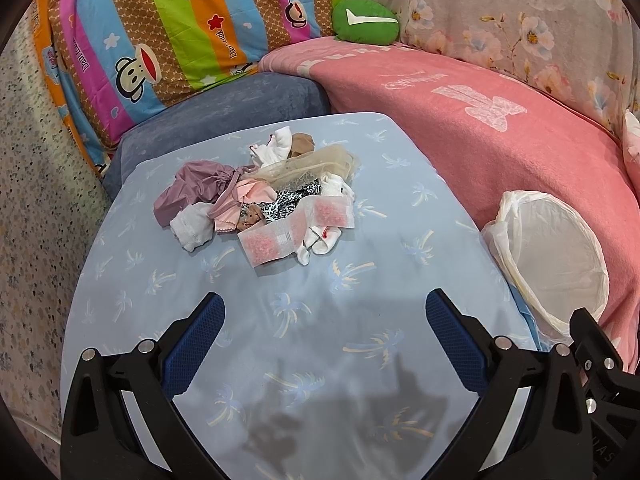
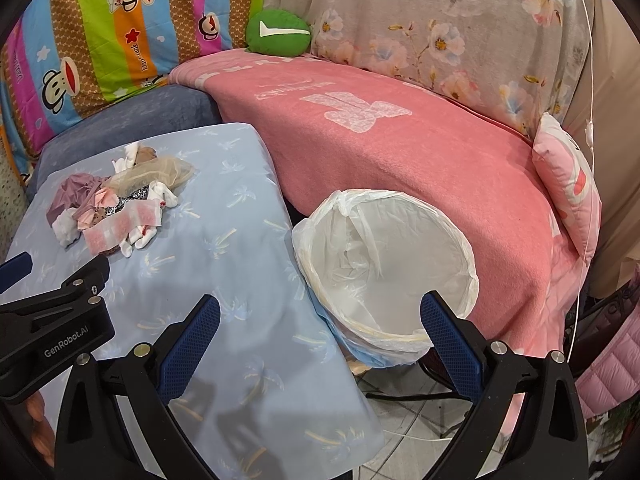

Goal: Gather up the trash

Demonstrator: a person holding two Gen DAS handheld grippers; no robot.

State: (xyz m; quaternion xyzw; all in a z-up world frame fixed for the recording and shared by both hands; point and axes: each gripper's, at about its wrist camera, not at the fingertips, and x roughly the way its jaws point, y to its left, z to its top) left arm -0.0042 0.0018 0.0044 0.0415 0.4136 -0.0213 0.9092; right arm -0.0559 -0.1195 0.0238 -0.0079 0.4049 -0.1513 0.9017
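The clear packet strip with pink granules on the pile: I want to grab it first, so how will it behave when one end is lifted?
The packet strip looks like thin film in joined pouches, so it will probably fold at the seams and dangle. The granules suggest it is light, though shifting. Its glossy film may slip between the left gripper's pads.

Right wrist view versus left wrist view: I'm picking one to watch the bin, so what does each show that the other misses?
Only the right wrist view shows the bin's whole lined opening, the tiled floor and a pink cushion. Only the left wrist view shows the speckled fabric at far left. Both show the trash pile, the blue palm-print cloth, the pink blanket, the green pillow, and both open grippers.
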